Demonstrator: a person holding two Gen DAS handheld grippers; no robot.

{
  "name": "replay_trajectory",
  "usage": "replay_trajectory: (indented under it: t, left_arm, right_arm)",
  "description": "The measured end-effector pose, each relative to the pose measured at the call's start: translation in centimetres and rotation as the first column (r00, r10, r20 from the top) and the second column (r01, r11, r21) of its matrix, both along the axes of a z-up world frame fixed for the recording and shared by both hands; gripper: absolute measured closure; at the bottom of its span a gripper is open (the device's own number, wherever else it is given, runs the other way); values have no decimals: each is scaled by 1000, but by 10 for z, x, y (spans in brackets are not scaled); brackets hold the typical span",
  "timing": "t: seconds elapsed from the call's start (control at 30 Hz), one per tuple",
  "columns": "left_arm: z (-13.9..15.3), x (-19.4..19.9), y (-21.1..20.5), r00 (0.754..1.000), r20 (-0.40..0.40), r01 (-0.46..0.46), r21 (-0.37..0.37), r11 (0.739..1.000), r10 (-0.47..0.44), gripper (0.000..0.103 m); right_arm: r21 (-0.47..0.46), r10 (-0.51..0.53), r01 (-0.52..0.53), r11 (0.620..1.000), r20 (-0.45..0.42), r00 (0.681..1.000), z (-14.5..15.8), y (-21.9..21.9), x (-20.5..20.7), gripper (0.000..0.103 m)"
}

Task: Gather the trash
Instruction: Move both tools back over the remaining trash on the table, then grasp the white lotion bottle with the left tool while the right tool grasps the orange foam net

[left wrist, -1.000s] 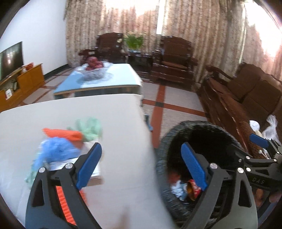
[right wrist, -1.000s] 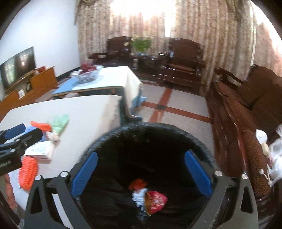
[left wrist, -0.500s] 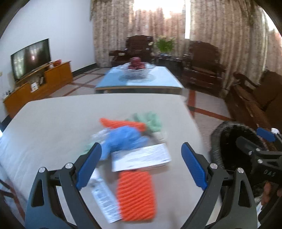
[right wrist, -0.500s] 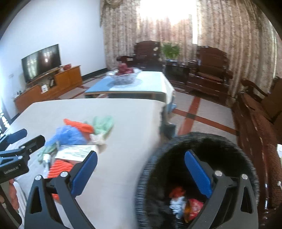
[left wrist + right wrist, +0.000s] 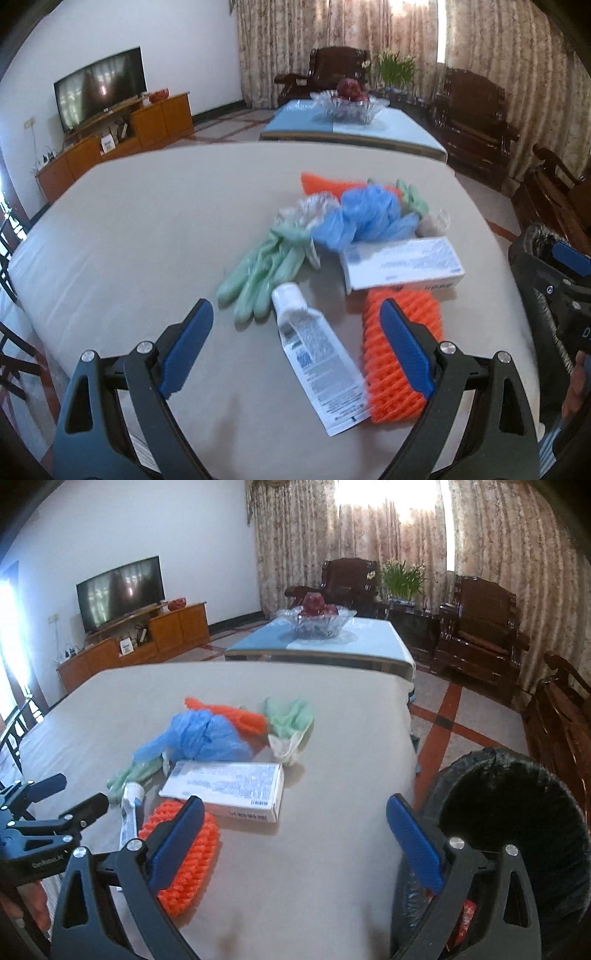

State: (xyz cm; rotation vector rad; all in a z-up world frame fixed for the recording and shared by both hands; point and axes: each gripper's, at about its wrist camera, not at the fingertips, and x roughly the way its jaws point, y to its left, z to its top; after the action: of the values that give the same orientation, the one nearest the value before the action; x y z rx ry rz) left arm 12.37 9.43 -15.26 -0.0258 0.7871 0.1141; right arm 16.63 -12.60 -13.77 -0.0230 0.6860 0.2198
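Trash lies in a heap on the beige table (image 5: 147, 229). There is a white tube (image 5: 317, 365), an orange foam net (image 5: 402, 350), a white box (image 5: 402, 264), green gloves (image 5: 266, 269), a blue plastic bag (image 5: 365, 218) and a second orange net (image 5: 325, 182). My left gripper (image 5: 295, 332) hovers open over the tube and the near net, holding nothing. My right gripper (image 5: 295, 823) is open and empty near the table's right edge. The box (image 5: 225, 788) and orange net (image 5: 184, 860) are ahead to its left. The black-lined bin (image 5: 517, 812) stands on its right.
Beyond the beige table, a blue-topped coffee table (image 5: 369, 635) carries a glass fruit bowl (image 5: 317, 622). A TV (image 5: 99, 86) on a wooden cabinet lines the left wall. Dark wooden armchairs (image 5: 480, 624) and a sofa stand at the back and right.
Both views have swung left from the bin to the trash heap. My left gripper has moved over the table and now hovers above the tube. Both stay open and empty.
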Motion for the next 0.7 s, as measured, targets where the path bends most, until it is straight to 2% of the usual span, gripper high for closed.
replay_trajectory:
  t: [0.17, 0.33, 0.5, 0.57, 0.7]
  left_arm:
    - [-24, 11, 2, 998, -57, -4, -10, 1000, 3, 14]
    - [-35, 26, 10, 996, -72, -48, -30, 998, 46, 15]
    - [-44, 41, 11, 994, -103, -34, -12, 999, 32, 29]
    - [-52, 46, 13, 992, -126, -22, -28, 999, 18, 37]
    - [-60, 49, 16, 991, -137, -6, -78, 997, -5, 43]
  right_arm:
    - [-12, 9, -9, 1000, -25, 1000, -11, -1, 0, 11]
    - [-29, 14, -15, 999, -26, 1000, -14, 1, 2, 11]
    - [-28, 25, -27, 999, -41, 999, -21, 5, 7, 13]
    - [-28, 33, -34, 999, -48, 998, -23, 8, 8, 14]
    - [-41, 47, -49, 998, -50, 998, -26, 15, 7, 14]
